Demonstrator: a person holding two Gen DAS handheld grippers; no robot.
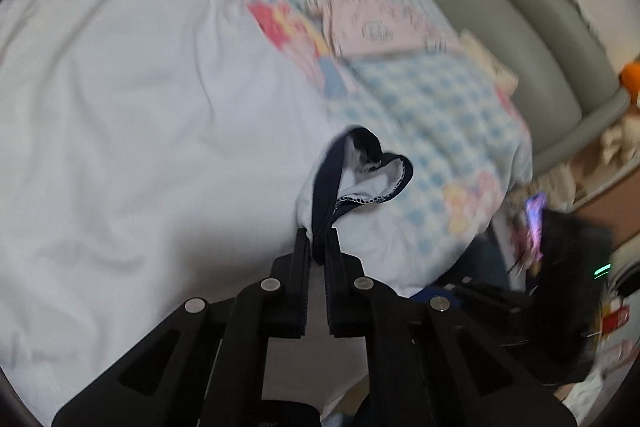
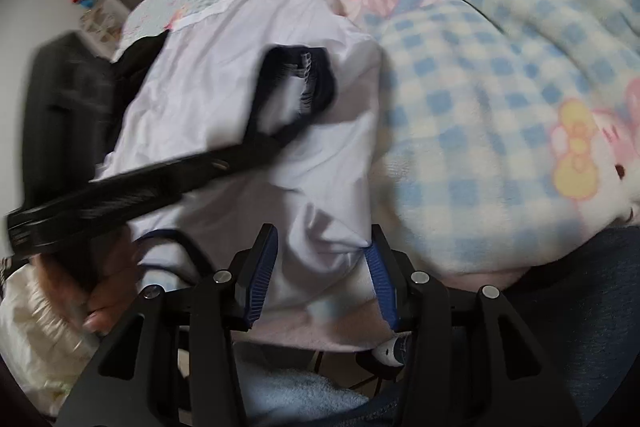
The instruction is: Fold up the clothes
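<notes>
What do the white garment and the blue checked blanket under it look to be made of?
The white garment looks like thin, smooth woven or knit fabric, matte: it falls in soft shallow creases and carries navy trim with overlock stitching. The blue checked blanket looks like plush fleece: its surface is fuzzy and thick at the edge. Exact fibres cannot be told.

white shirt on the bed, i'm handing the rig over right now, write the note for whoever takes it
Left hand-held gripper: shut on the navy-trimmed edge of the white shirt, lifting that part off the bed.
Right hand-held gripper: open, its fingers straddling the shirt's near edge without pinching it.
The shirt lies mostly spread on the checked blanket; a pink folded item sits further back.
Done: one edge picked up. No finished fold is visible.
Left: probably close the right gripper on the near edge, then carry the fold over and smooth it.
</notes>
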